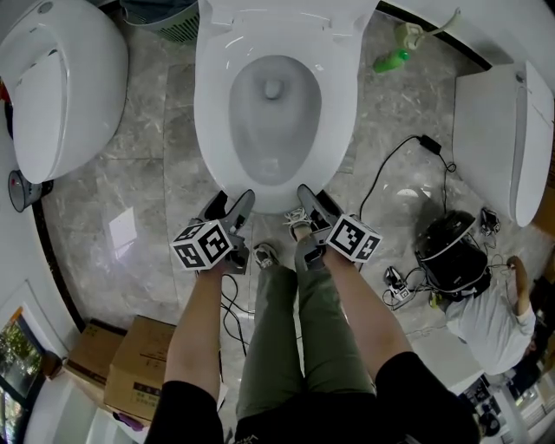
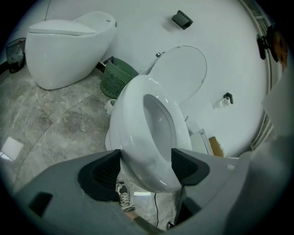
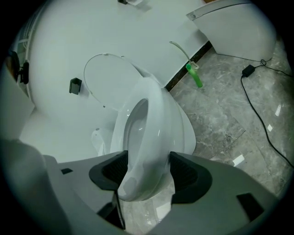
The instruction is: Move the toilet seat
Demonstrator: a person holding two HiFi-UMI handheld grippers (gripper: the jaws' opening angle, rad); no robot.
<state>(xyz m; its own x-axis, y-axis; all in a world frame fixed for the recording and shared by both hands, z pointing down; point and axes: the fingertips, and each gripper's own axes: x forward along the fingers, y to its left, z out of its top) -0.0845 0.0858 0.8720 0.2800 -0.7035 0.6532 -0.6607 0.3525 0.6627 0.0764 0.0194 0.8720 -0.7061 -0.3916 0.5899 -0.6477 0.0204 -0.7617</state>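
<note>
The white toilet seat lies flat on the bowl, and its lid stands raised against the wall. My left gripper sits at the bowl's front edge, left of centre, and my right gripper sits just right of centre. In the left gripper view the seat and lid rise beyond my left gripper. The bowl's front shows between its spread jaws and nothing is pinched. My right gripper frames the seat the same way, its jaws apart.
Another white toilet stands on the left and a third on the right. On the marble floor are a green bottle, a green basket and a black cable with adaptor. A person crouches at lower right. Cardboard boxes lie at lower left.
</note>
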